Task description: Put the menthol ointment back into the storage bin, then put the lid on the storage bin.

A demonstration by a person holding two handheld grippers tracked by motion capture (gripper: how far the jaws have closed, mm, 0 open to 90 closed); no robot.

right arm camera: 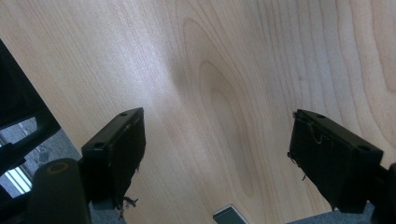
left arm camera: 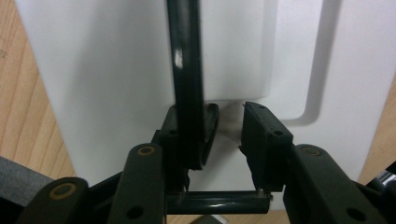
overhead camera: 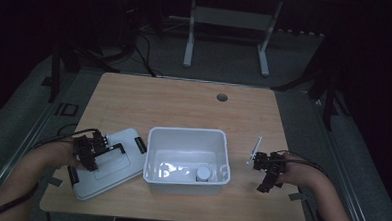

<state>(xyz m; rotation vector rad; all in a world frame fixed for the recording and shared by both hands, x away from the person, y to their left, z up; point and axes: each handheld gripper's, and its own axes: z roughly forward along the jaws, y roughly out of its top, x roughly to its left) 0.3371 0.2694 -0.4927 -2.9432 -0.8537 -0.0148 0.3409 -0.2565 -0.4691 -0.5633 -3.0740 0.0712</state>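
Dim room; light wooden table [overhead camera: 184, 102] bearing a white rectangular plastic bin [overhead camera: 187, 160]. Left of the bin lies its flat white plastic lid [overhead camera: 112, 167] with black latch handles. The left gripper [left arm camera: 229, 135] straddles one black handle bar [left arm camera: 187, 70], jaws not yet clamped. The right gripper [right arm camera: 215, 154], right of the bin, stands wide apart, holding nothing. Step in hand: seizing the lid. Next, probably: clamp, lift, carry over the bin.

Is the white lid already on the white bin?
No: the white lid lies flat on the table left of the open white bin, under the left gripper.
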